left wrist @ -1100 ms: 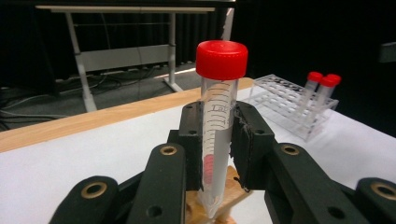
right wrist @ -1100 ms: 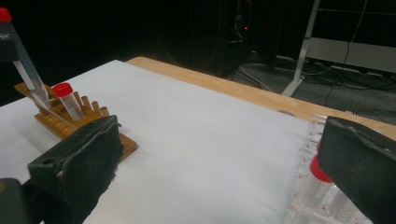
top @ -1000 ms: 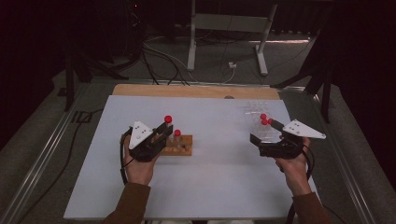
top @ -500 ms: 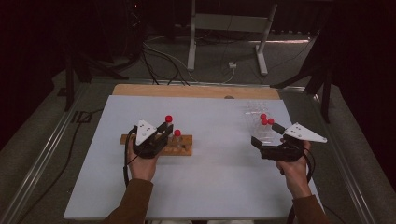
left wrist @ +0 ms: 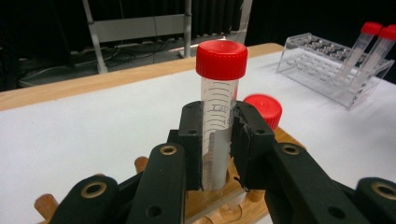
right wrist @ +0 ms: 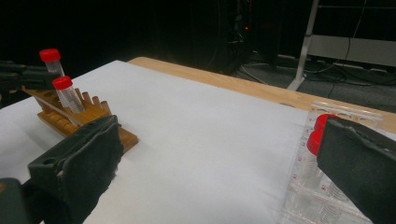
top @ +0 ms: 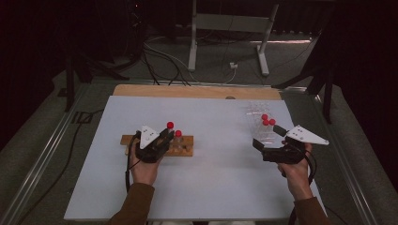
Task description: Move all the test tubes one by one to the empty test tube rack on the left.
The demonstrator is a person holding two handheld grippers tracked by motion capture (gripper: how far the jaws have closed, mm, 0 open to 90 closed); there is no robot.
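The big white table [top: 211,187] holds a wooden rack [top: 185,140] on the left and a clear rack [left wrist: 327,70] far right; the left gripper [left wrist: 217,140] pinches a red-capped tube [left wrist: 219,107], standing straight up just above the wooden rack's holes; the right gripper [right wrist: 219,163] waits with jaws spread wide, holding nothing.

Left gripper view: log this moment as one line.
left claw: shut on red-capped tube | tube: upright over wooden rack | right claw: open, holding nothing
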